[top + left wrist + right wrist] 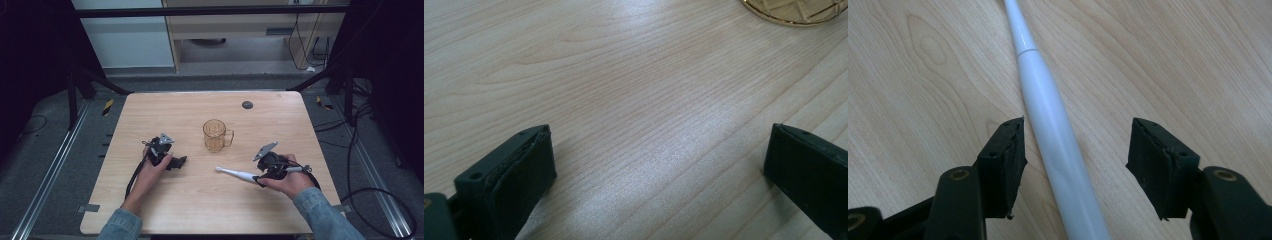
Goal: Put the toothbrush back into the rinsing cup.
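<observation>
A white electric toothbrush [235, 173] lies flat on the wooden table [200, 205], head pointing left. My right gripper [257, 178] straddles its thick handle. In the right gripper view the toothbrush [1048, 115] runs up between the jaws of my right gripper [1080, 142]: the left pad sits right beside it and the right pad stands well apart. An amber glass mug [216, 135] stands at the table's middle, handle to the right. My left gripper [178, 162] rests on the table left of the mug. Its jaws [659, 165] are open over bare wood, and the mug's base [796, 10] shows ahead.
A small dark round disc [247, 104] is set in the table near the back edge. Black frame posts stand at both sides, and cables [380, 195] loop on the floor to the right. A sleeve reaches in at the front right corner.
</observation>
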{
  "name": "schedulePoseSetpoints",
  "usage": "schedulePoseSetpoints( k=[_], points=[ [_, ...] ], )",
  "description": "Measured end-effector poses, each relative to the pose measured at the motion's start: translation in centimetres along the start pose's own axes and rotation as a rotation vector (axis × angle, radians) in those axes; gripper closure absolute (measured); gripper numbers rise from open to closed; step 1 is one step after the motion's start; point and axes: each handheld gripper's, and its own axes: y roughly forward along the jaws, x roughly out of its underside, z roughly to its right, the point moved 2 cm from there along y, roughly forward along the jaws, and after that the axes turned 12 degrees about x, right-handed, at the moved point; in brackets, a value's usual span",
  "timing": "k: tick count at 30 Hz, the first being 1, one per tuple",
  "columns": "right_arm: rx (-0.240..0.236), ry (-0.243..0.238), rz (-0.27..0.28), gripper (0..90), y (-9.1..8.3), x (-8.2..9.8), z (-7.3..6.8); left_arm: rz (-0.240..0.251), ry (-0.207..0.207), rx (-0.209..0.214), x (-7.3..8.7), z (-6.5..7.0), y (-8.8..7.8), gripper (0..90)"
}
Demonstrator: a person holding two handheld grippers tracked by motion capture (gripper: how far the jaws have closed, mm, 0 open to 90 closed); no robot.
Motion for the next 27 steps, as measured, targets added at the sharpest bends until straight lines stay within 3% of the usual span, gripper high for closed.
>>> schedulePoseSetpoints(
  k=[23, 24, 27],
  points=[
    [-0.067, -0.153, -0.086, 48.7, 2.5, -3.0, -1.7, -0.002, 0.008, 0.008, -0.1, -0.1, 0.0, 0.0],
    [-0.07, -0.184, -0.1, 50.3, 2.8, -3.3, -1.8, 0.0, 0.007, 0.008, -0.1, -0.1, 0.0, 0.0],
    [-0.072, -0.205, -0.116, 51.5, 3.1, -3.6, -1.9, 0.0, 0.007, 0.008, -0.1, -0.1, 0.0, 0.0]
  ],
)
